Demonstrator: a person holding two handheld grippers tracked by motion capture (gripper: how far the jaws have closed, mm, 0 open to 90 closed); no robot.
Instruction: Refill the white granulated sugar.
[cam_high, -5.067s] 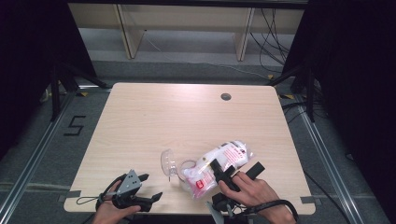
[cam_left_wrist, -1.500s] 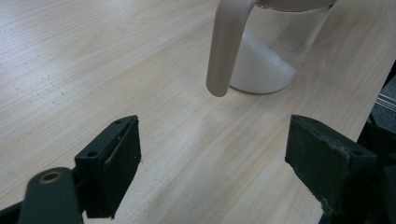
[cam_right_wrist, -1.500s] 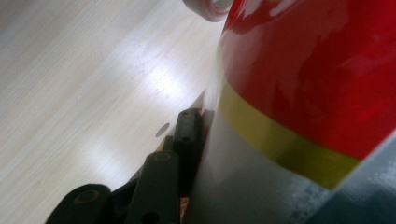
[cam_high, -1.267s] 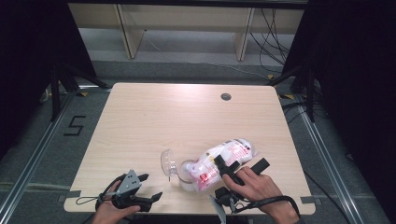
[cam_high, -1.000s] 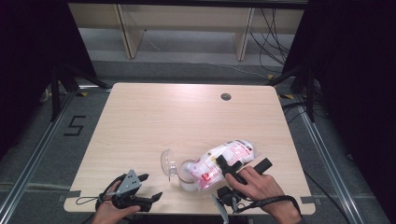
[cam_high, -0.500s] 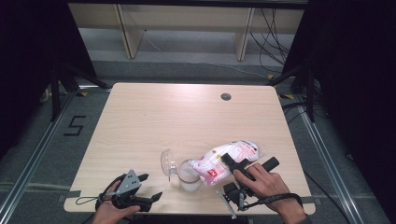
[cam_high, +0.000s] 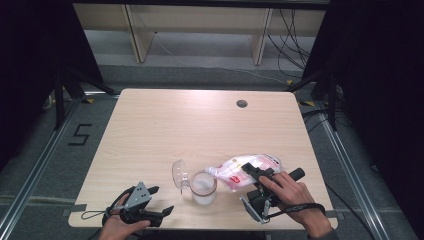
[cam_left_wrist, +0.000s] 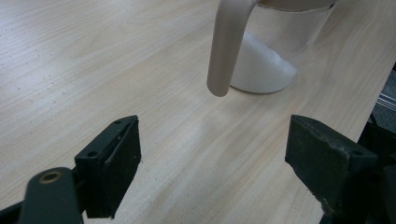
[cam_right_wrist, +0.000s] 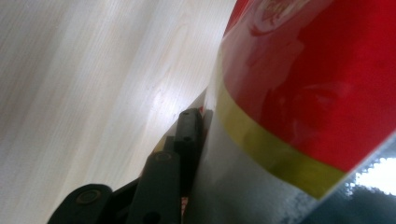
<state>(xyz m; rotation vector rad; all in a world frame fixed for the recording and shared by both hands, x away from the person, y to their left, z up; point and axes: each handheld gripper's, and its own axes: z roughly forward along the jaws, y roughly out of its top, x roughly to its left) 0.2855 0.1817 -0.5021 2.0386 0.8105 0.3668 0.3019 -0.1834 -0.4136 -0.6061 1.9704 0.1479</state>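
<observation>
Right claw (cam_high: 252, 175) of mine pinches the red-and-white pouch (cam_high: 246, 166), long axis tilted leftward, mouth over the clear jar (cam_high: 203, 186) just beside it on the surface (cam_high: 200, 125); left claw (cam_high: 156, 201) gapes empty.

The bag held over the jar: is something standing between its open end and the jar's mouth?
Nothing visible does. The right hand-held gripper clamps the bag, tilted with its open end at the rim of the jar. The jar's clear lid is swung back to the far side, away from the bag.
</observation>
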